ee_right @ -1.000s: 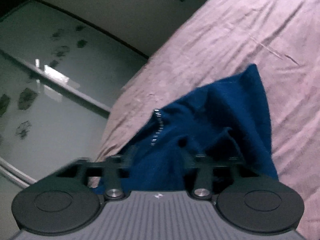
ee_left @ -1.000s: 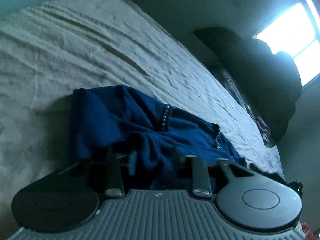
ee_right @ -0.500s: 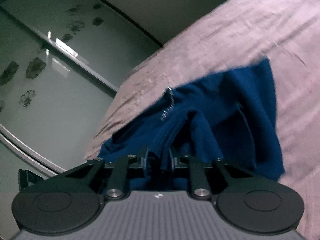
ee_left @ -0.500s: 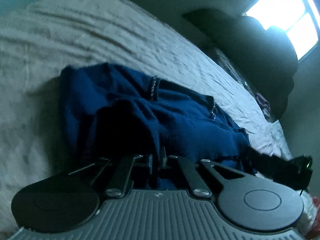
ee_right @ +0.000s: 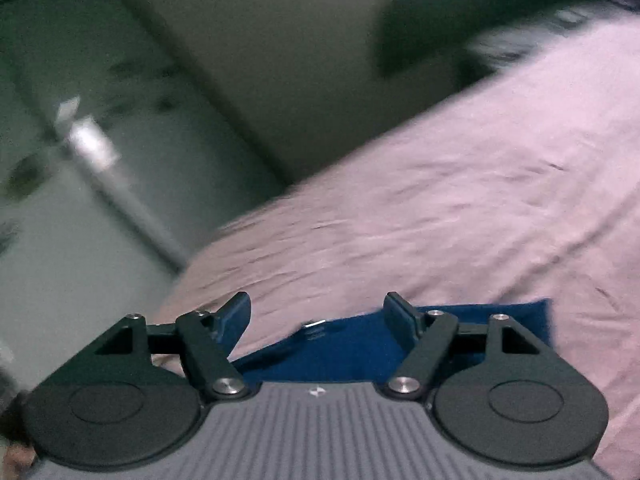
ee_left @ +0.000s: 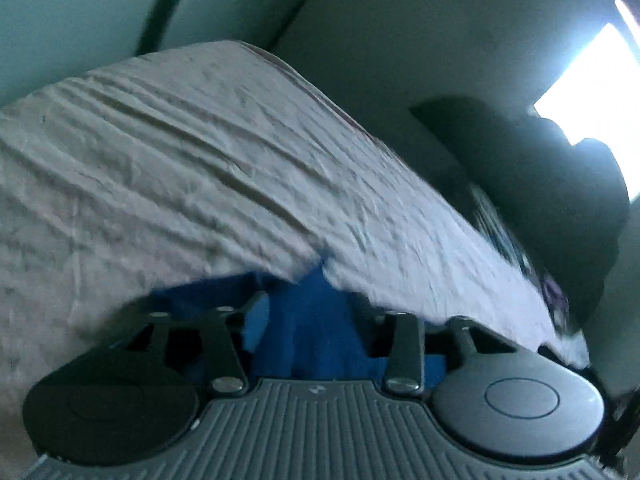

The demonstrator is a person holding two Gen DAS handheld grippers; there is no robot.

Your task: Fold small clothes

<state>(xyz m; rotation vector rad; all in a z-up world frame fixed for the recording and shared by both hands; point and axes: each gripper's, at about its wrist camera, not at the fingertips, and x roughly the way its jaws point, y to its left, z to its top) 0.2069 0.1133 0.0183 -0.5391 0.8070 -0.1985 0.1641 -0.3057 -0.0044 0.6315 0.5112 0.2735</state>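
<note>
Left wrist view: the left tongs (ee_left: 320, 312) stand about half open, having just parted from a closed position; the blue garment (ee_left: 316, 320) lies between and below the fingers, but neither pad presses on it, so nothing is held. The garment rests on the bed (ee_left: 168, 184), low in the view and mostly hidden behind the tongs body, so its fold state cannot be read from here. A dark heap (ee_left: 540, 184) sits at the far side of the bed under a bright window (ee_left: 592, 80). Risk: with the cloth this close under open fingers, any forward or downward motion can snag the top layer and drag the fold apart. Right wrist view: the right tongs (ee_right: 318, 316) are wide apart, also just opened, and empty; the blue garment (ee_right: 360, 344) lies flat on the bed (ee_right: 460, 208) directly beneath and beyond the fingertips, with a small metallic trim piece (ee_right: 314, 326) showing at its near edge. The view is blurred, which suggests the hand is in motion. Risk: the right finger (ee_right: 400, 314) overlaps the cloth edge in the picture; whether it touches cannot be told, and a hooked edge would lift on withdrawal and undo the fold. Risk: the trim piece may catch on a pad during the next grasp. Risk: the creased bed sheet may be pinched together with the garment.
</note>
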